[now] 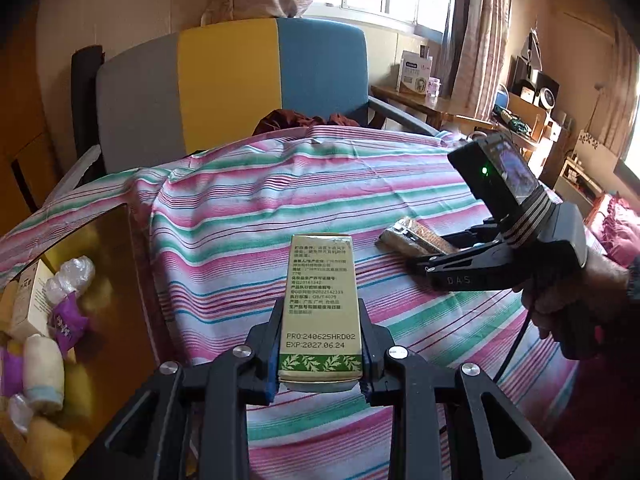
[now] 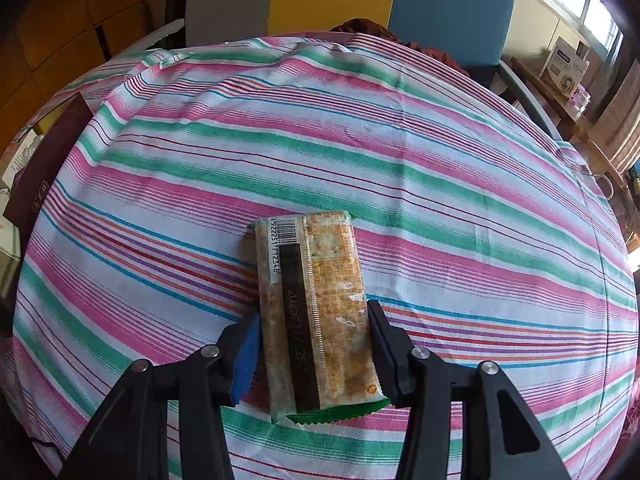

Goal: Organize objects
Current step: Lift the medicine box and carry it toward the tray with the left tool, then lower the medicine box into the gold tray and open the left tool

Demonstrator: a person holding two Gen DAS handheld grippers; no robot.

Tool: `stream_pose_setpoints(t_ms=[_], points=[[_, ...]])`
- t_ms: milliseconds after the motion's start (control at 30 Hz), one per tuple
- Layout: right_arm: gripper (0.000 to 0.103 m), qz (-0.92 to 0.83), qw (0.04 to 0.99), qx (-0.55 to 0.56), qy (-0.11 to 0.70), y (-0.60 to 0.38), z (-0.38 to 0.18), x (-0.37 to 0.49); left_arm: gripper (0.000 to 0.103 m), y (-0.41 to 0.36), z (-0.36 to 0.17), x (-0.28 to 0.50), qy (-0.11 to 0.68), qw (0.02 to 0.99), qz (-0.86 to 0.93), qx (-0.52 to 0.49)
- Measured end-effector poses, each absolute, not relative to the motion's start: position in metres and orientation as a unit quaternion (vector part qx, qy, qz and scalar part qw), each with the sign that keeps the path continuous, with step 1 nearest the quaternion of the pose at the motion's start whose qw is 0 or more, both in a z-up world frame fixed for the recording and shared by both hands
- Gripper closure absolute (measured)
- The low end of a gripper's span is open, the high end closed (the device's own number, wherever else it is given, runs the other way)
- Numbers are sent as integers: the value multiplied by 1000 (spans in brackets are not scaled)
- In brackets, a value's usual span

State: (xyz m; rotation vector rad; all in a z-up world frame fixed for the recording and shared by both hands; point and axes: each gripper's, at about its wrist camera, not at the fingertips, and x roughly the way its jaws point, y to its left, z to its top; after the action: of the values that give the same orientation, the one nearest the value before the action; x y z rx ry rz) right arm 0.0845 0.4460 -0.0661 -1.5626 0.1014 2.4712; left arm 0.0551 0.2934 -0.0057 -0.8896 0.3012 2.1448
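Note:
My left gripper (image 1: 320, 344) is shut on a gold and green box (image 1: 320, 304) with printed text and holds it above the striped cloth (image 1: 248, 216). My right gripper (image 2: 314, 340) is closed around a clear cracker packet (image 2: 316, 308) with a barcode, which lies on the striped cloth (image 2: 280, 140). In the left wrist view the right gripper (image 1: 436, 262) sits at the right with the cracker packet (image 1: 412, 236) between its fingers. A brown open box (image 1: 100, 280) stands to the left.
The brown box holds a white carton (image 1: 30, 300), wrapped rolls (image 1: 42, 372) and purple packets (image 1: 66, 320); its dark lid (image 2: 44, 168) shows at the left. A grey, yellow and blue chair (image 1: 232, 84) stands behind the table. A wooden shelf (image 1: 420, 100) is at the right.

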Motion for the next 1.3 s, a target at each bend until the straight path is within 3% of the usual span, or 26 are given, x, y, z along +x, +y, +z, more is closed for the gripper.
stream_pose_setpoints(t_ms=[233,467,1167,1300], points=[[54,840,110,-531,28,445,-66,84,73,196,20,12,40,338,863,-373],[54,840,112,-530,20,443,-66,83,73,121,-18,-23,-8,257,861,-440],[54,840,114,-530,10,441,-65,84,73,117,-57,-25,7,225,847,-482],[54,840,114,-530,11,441,-65,84,65,116,-57,-24,8,219,847,-484]])
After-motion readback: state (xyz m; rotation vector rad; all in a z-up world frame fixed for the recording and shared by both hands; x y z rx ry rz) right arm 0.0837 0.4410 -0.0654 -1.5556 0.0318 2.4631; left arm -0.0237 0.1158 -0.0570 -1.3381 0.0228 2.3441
